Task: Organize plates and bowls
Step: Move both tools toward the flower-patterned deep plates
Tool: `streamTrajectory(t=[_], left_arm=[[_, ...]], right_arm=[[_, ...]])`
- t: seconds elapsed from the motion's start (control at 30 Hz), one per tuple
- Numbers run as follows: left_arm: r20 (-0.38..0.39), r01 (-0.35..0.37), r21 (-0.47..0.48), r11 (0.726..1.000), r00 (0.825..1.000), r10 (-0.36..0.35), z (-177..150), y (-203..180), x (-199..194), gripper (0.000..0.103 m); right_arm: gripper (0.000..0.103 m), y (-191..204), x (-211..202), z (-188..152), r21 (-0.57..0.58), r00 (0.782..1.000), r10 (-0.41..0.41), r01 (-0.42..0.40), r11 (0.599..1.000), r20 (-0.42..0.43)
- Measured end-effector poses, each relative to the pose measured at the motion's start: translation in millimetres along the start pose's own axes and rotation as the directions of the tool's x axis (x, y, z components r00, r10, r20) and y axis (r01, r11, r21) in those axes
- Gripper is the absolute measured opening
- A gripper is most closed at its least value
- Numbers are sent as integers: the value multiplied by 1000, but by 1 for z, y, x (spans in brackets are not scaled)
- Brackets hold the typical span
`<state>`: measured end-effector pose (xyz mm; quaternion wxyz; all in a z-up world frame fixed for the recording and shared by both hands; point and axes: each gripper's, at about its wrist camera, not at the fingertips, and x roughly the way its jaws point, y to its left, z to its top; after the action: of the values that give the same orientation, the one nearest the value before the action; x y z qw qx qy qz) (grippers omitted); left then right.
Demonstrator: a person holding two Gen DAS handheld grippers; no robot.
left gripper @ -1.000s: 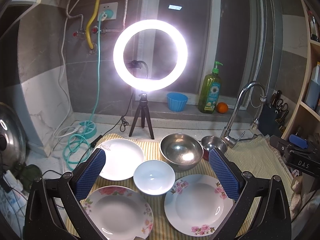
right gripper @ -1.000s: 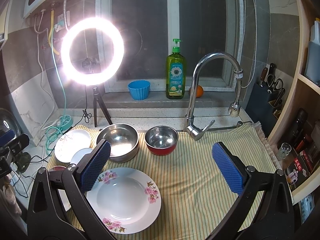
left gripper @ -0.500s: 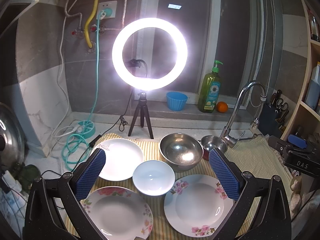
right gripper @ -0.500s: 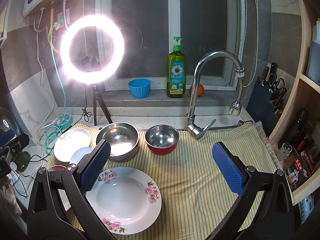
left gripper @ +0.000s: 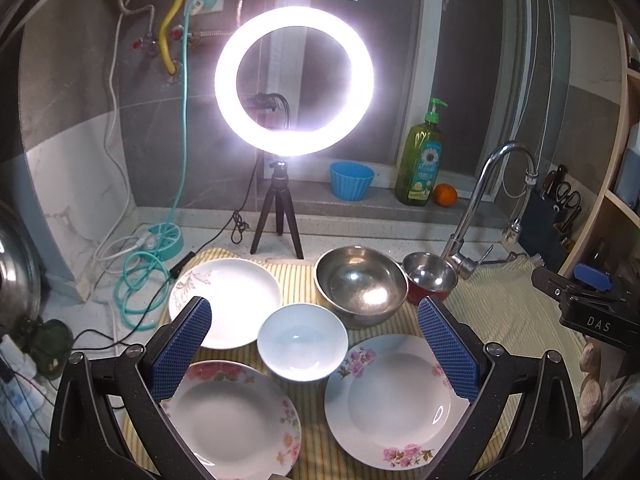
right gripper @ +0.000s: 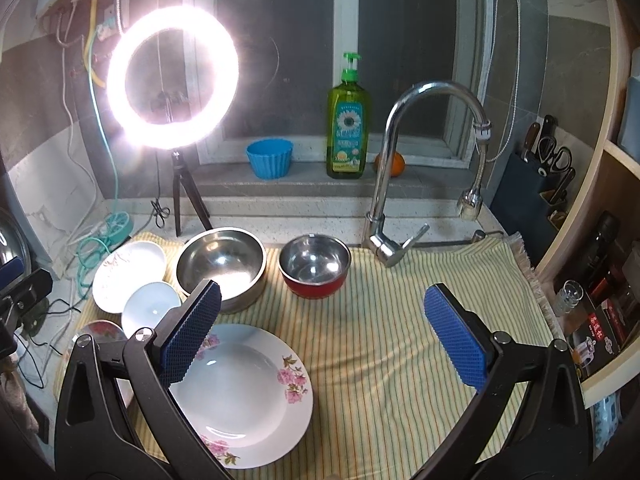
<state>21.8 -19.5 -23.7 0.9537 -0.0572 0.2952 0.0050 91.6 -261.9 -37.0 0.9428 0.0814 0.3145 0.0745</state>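
Note:
On the striped cloth [left gripper: 516,312] lie two floral plates, one at the near left [left gripper: 232,420] and one at the near right [left gripper: 392,400], plus a white plate [left gripper: 232,296] behind. A small white bowl [left gripper: 302,346] sits between them. Behind it stand a large steel bowl [left gripper: 362,284] and a small red-sided steel bowl [left gripper: 430,276]. My left gripper [left gripper: 316,344] hovers open above the white bowl, holding nothing. My right gripper [right gripper: 324,332] is open over the cloth [right gripper: 400,340], right of a floral plate [right gripper: 240,392], with the steel bowls [right gripper: 222,264] [right gripper: 314,268] beyond.
A lit ring light on a tripod [left gripper: 294,84] stands behind the dishes. A faucet [right gripper: 404,168] rises at the back right. On the sill sit a blue cup [right gripper: 270,156], a green soap bottle [right gripper: 348,128] and an orange [left gripper: 445,194]. Cables [left gripper: 136,280] lie left; a knife block [right gripper: 532,184] stands right.
Both views have shifted only slightly; the dishes sit where they were and both grippers stay open.

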Motion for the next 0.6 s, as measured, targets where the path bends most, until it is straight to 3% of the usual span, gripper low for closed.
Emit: streamTrajectory(t=[0.37, 0.6], left_arm=[[-83, -8, -5, 1000, 997, 8, -9, 1, 24, 102], [-124, -10, -4, 1000, 992, 10, -13, 2, 40, 99]], right_arm=[[103, -4, 35, -13, -117, 999, -40, 38, 992, -16], [103, -13, 53, -21, -115, 990, -40, 24, 993, -137]])
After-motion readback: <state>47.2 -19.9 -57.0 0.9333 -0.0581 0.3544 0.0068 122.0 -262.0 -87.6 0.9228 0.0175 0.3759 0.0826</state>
